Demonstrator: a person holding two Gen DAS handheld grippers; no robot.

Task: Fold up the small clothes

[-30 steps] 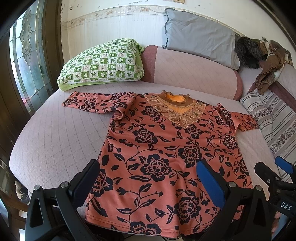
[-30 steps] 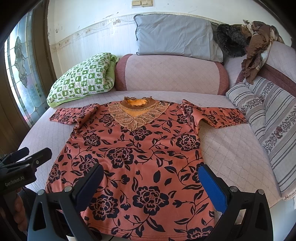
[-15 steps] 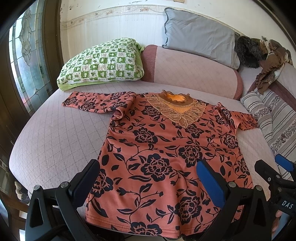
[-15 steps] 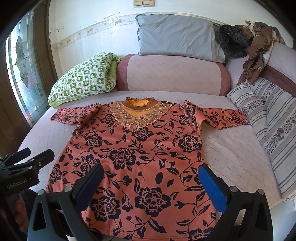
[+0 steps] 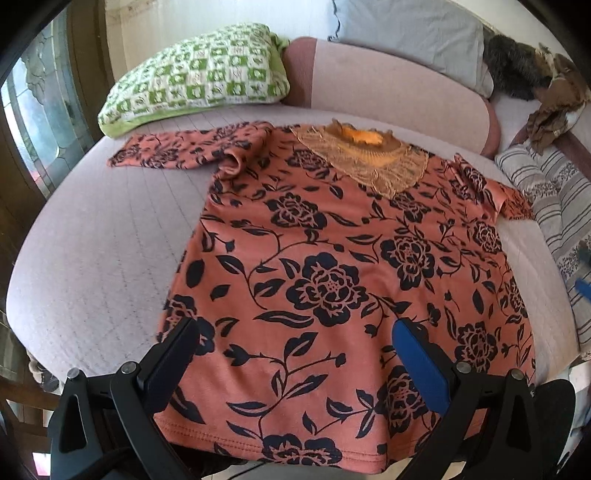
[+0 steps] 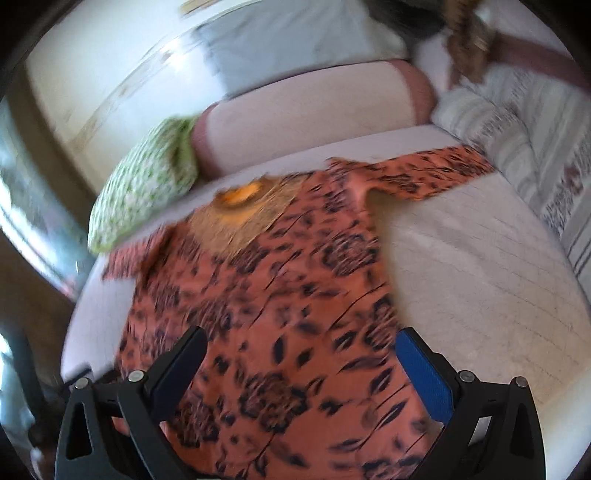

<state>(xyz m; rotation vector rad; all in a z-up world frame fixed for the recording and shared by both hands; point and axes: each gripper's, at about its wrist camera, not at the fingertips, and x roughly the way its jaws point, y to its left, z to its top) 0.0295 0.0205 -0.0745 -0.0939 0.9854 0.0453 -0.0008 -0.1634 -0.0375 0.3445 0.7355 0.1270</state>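
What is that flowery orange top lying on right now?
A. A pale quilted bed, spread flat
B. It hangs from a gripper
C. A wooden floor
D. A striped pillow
A: the orange floral top lies spread flat on the pale quilted bed, with both grippers open and holding nothing.

Right wrist view: smeared throughout by motion blur. Floral top [image 6: 280, 295]: print reduced to streaks, hem cut off by the lower edge. Green checked pillow [image 6: 144, 192]: pattern unreadable. Brown garment [image 6: 467, 44]: cropped at the top edge.

Left wrist view: hem of the top partly masked by the left gripper [image 5: 291, 339]. Grey pillow [image 5: 406, 33]: cropped at the top. Blue object [image 5: 583, 290]: cropped at the right edge, unidentifiable.
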